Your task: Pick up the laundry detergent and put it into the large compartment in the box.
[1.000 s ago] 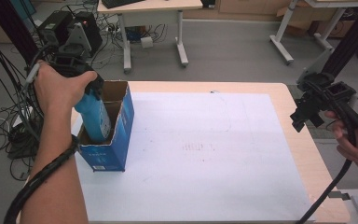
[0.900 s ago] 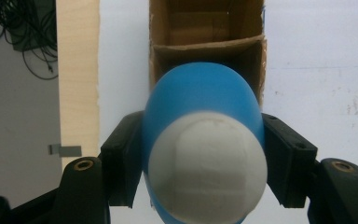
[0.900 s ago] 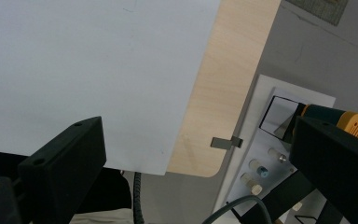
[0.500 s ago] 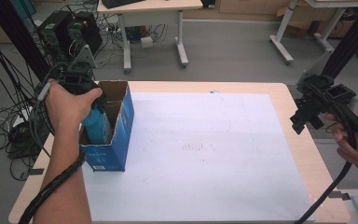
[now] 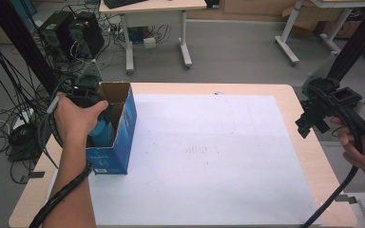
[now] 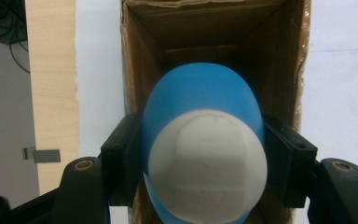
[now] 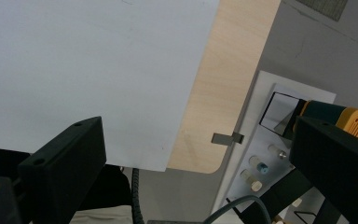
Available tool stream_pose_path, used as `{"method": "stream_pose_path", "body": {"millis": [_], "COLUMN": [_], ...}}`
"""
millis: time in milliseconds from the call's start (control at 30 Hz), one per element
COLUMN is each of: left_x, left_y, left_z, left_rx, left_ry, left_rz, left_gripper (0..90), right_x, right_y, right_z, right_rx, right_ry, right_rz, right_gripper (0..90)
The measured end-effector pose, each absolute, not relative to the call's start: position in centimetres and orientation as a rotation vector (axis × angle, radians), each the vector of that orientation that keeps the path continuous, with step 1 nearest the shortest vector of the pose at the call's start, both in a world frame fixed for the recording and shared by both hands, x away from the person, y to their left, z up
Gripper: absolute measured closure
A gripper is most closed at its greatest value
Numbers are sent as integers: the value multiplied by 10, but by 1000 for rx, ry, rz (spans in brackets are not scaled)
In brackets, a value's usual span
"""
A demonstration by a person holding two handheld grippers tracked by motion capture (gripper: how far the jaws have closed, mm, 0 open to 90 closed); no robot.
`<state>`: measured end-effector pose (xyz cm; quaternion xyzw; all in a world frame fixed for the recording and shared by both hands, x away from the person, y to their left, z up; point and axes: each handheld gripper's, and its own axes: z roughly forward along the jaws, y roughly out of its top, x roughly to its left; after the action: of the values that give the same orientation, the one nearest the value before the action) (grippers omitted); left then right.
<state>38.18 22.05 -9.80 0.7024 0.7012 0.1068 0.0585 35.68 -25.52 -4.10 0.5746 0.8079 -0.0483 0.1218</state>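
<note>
Item: blue bottle (image 6: 200, 100), clamped in your left hand-held gripper (image 6: 205, 163), partway inside the box (image 5: 119, 137) below. Step: lowering. Next: seat it, then release. Right hand-held gripper (image 7: 200, 163) apart, idle.

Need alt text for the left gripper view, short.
The left claw is shut on a blue bottle with a white end facing the camera, holding it in the open top of a cardboard box. The box stands on a white sheet covering a wooden table.
</note>
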Motion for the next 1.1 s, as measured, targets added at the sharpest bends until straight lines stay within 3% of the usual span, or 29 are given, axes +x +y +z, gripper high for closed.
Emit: {"method": "stream_pose_path", "body": {"millis": [1100], "left_x": [387], "left_y": [209], "left_z": [-127], "left_rx": [2160], "left_ry": [2118], "left_rz": [356], "left_gripper": [380], "right_x": [360], "right_y": [-254], "right_z": [-46], "right_rx": [1679], "right_ry": [2369], "right_rz": [-156], "right_gripper": [34]}}
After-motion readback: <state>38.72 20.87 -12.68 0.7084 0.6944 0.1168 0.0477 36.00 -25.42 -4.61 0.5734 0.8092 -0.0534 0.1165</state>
